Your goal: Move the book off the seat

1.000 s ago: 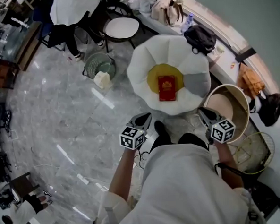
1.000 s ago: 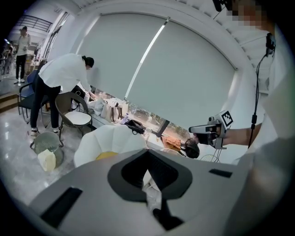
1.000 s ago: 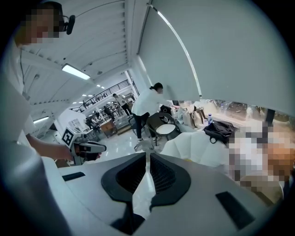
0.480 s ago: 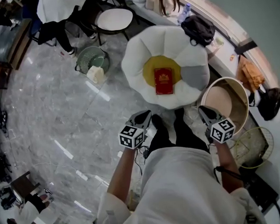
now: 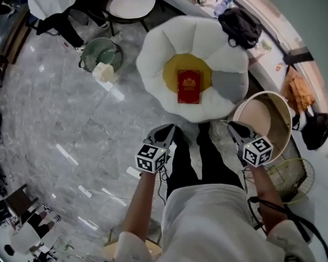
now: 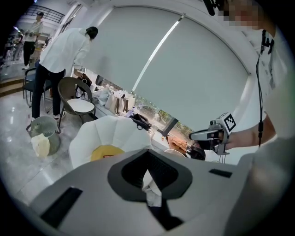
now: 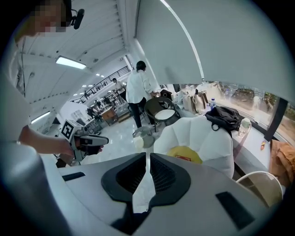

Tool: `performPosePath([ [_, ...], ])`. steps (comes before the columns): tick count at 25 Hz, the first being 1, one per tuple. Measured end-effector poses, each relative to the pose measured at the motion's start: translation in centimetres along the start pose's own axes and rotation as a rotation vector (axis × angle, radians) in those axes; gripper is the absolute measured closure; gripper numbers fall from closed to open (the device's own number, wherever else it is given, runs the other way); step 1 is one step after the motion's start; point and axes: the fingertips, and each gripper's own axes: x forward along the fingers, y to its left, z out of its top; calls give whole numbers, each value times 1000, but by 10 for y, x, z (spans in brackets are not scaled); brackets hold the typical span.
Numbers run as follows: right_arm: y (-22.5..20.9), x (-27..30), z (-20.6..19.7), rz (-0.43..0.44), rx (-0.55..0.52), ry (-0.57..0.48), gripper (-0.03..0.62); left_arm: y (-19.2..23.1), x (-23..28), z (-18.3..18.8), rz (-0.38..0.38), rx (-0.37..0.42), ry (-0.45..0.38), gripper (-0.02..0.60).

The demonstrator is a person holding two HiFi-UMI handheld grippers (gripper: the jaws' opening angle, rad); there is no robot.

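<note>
A red book (image 5: 189,87) lies flat on the yellow middle of a white flower-shaped seat (image 5: 154,59). The seat (image 6: 117,133) and its yellow middle show in both gripper views, with a sliver of the book (image 7: 186,158) past the right jaws. My left gripper (image 5: 167,134) is shut and empty, held short of the seat's near left edge. My right gripper (image 5: 234,130) is shut and empty too, near the seat's near right edge. Each gripper sees the other: the right gripper (image 6: 203,135) and the left gripper (image 7: 97,140).
A round beige tub (image 5: 267,121) stands right of the seat, a wire basket (image 5: 291,175) nearer me. A black bag (image 5: 240,26) lies on the ledge behind the seat. A green bin (image 5: 99,55) and a round chair (image 5: 129,3) stand at the back left, beside a person (image 6: 57,64).
Both grippers, still shut, have sunk and come a little closer to the seat. The view has shifted, so the seat and book sit higher and larger in the head view.
</note>
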Motion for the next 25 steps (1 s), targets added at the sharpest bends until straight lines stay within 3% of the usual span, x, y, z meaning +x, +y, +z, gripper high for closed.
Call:
performPosePath([
  [8,-54,50,-14,33,-8,66,543,26,59,-31,56,-66,14,580],
  [25,-153,180,-97,83,68,182,543,106,183,-113,109,-150,51,580],
])
